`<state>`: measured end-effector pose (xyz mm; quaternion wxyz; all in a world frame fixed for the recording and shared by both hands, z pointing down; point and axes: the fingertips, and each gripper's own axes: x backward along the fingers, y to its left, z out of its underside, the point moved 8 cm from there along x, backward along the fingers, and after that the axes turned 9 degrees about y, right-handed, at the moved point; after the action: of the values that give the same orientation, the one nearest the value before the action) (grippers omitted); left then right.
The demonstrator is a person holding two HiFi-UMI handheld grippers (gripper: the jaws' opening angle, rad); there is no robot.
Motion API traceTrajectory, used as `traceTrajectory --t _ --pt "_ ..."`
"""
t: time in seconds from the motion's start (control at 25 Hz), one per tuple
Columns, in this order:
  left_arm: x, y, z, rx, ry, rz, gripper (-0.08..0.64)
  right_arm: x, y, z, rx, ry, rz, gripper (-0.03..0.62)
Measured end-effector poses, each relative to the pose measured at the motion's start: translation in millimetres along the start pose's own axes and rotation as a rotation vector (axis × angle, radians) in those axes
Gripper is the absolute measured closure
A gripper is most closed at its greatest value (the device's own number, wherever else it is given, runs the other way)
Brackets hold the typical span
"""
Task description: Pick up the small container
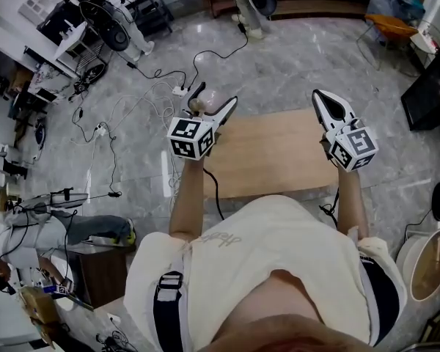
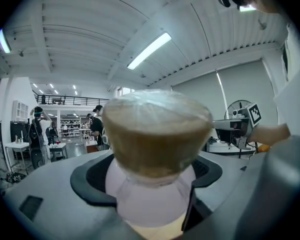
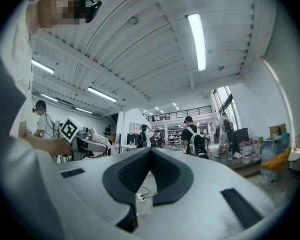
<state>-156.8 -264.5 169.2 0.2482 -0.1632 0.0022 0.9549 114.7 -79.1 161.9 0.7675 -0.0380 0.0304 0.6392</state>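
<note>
Once lifted clear like this, counts as picked up, by the look of it. Left tongs (image 1: 217, 98): set fairly wide, dark pads pressed on either side of the small container (image 1: 200, 104), a clear little cup with a brownish wide upper part, a shiny film across it and a pale lower part sunk between the jaws. Held up in the air, seen in the head view against the floor (image 1: 293, 57) just beyond the far left corner of the tabletop (image 1: 279, 160), touching neither. Right tongs (image 1: 319, 97): pinched together, nothing between them, raised near the tabletop's far right corner, well apart from the cup. Step in hand, as a judgement: the hold after the lift, with the pick-up itself seemingly done. Next move, if any: keep the squeeze even and the cup level, since the thin wall and film look liable to buckle or leak under a harder grip. Bring it back over the wood before any release. No call for the right tongs, except perhaps to steady.
</note>
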Motion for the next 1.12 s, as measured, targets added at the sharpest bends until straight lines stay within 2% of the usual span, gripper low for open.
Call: traceTrajectory --t 0.52,1.12 --pt "8 7 18 0.026 0.007 0.004 0.144 -7 9 3 0.016 -0.012 0.052 0.594" --pt "10 8 21 0.038 0.001 0.009 0.144 -10 10 6 0.008 0.005 0.035 0.594"
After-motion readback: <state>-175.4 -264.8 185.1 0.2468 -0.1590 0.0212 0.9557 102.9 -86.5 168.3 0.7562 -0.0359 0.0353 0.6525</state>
